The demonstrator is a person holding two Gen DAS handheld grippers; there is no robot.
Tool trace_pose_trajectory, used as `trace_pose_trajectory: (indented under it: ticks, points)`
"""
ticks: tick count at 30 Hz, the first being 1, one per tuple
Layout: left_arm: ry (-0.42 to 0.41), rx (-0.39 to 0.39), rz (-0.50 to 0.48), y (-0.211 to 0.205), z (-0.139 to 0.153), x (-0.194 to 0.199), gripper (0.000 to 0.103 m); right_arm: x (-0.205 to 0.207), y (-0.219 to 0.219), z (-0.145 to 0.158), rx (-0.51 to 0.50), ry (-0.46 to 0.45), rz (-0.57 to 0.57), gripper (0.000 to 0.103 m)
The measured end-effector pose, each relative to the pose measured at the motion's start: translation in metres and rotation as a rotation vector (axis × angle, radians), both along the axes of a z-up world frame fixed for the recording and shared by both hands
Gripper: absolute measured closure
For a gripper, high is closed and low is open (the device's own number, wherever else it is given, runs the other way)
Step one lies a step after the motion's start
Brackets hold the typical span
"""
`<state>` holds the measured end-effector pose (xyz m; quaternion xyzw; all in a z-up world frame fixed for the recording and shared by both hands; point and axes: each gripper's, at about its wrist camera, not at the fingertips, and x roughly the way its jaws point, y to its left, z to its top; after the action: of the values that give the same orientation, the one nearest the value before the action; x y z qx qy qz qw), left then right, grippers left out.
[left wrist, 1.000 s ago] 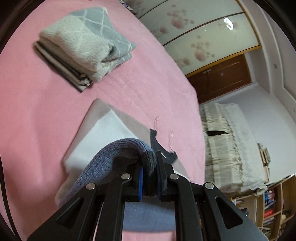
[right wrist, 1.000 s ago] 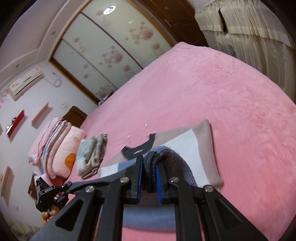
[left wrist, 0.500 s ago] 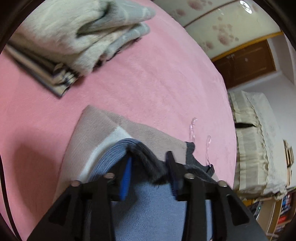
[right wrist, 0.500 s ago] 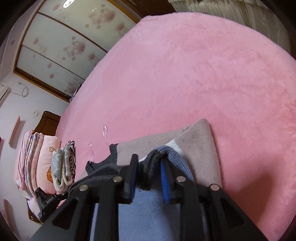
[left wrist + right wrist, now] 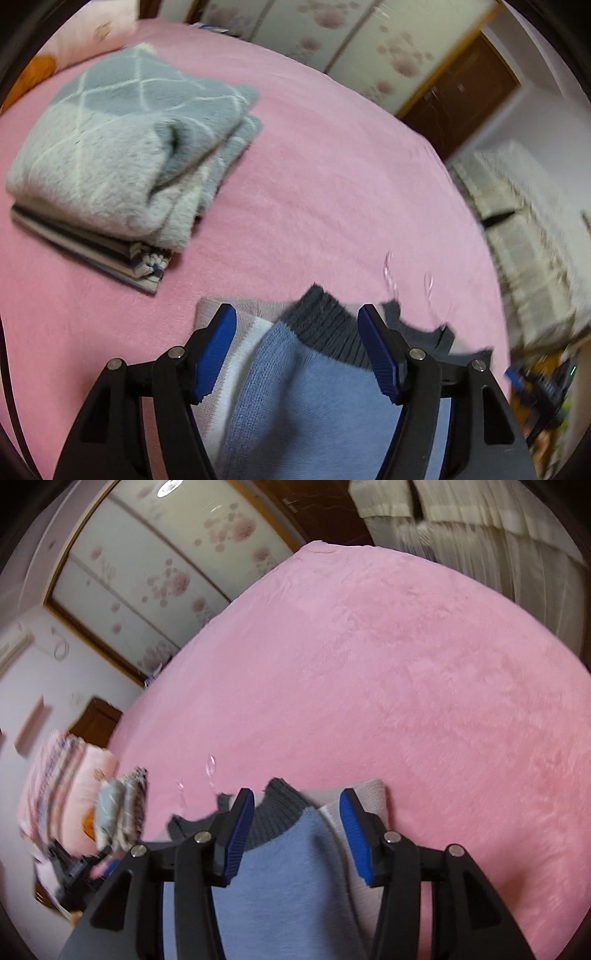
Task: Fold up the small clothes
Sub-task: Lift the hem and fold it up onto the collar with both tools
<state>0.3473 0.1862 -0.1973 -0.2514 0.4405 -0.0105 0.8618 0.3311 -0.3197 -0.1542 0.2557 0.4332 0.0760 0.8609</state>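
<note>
A bedroom's pink plush bed [image 5: 406,664] carries the work: a blue knit sweater with a dark grey ribbed hem [image 5: 306,376] lies doubled over, directly below both tools, its fold apparently laid. Left gripper [image 5: 297,349] and right gripper [image 5: 297,830] hover level above it, jaws wide apart, holding nothing. Beyond the left jaws sits a finished stack of folded grey-and-white knitwear [image 5: 122,147]; smoothing and stacking likely remain.

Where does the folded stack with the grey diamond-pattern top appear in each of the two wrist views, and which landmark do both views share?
Left wrist view: the folded stack fills the upper left, resting on the pink blanket.
Right wrist view: the same stack is small and blurred at the left edge, beside pink bedding.
Shared landmark: the blue sweater's dark grey ribbed band, lying between the open jaws in both views.
</note>
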Motion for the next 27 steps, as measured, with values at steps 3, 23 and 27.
trace_pose_trajectory:
  ticks: [3,23,27]
  points:
    - [-0.016,0.118,-0.093,-0.018,-0.004,0.003,0.037,0.005,0.013,-0.007,-0.064,0.007,0.043,0.054]
    - [0.08,0.397,-0.237,-0.063,-0.031,0.041,0.093,0.021,0.055,-0.034,-0.335,0.014,0.157,0.093]
    - [0.029,0.519,-0.21,-0.078,-0.022,0.028,0.095,0.012,0.058,-0.025,-0.373,-0.039,0.136,0.094]
